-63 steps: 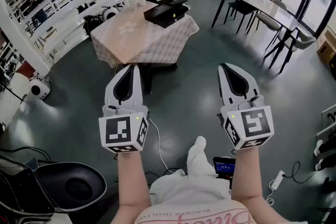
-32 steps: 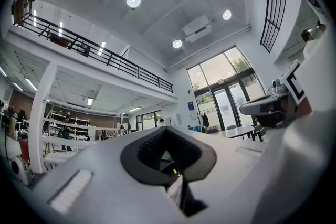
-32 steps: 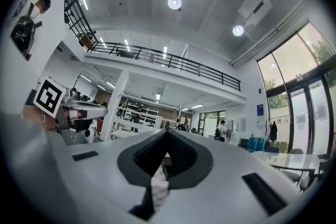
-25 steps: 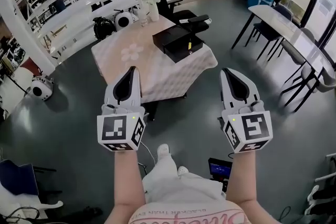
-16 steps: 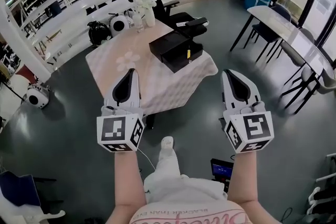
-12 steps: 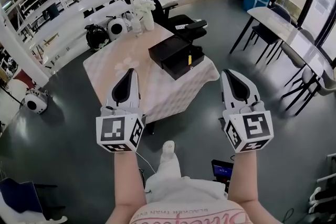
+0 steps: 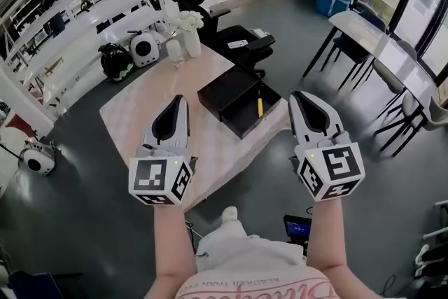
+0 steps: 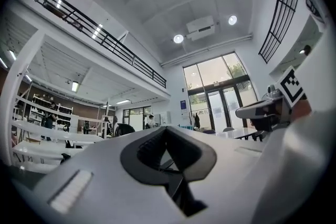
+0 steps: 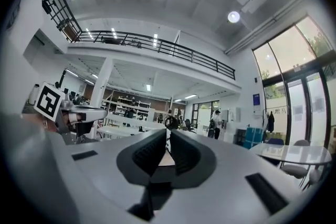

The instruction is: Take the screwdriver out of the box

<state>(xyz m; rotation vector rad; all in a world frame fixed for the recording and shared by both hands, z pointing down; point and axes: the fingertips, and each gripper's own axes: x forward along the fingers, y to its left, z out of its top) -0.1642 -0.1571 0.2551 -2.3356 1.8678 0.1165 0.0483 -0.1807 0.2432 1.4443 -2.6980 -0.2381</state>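
A black box [image 7: 228, 90] lies open on the pink-clothed table [image 7: 150, 119], its tray [image 7: 246, 124] beside the lid. A yellow-handled screwdriver [image 7: 260, 107] rests in the tray along its right edge. My left gripper [image 7: 180, 99] hovers shut and empty over the table, just left of the box. My right gripper [image 7: 300, 95] is shut and empty just right of the tray, over the table's edge. In the left gripper view the left gripper [image 8: 165, 129] points level at the room, and in the right gripper view so does the right gripper [image 9: 168, 134]; the box is in neither.
A vase of white flowers [image 7: 187, 31] stands at the table's far side. A black office chair [image 7: 234, 38] sits behind the table. A long white table [image 7: 371, 31] with chairs is at the right. Small white robots [image 7: 143, 49] sit on the floor at left.
The person has walked up to the table. It has slid down the head view, so both shut grippers now flank the open box instead of hanging over bare floor.
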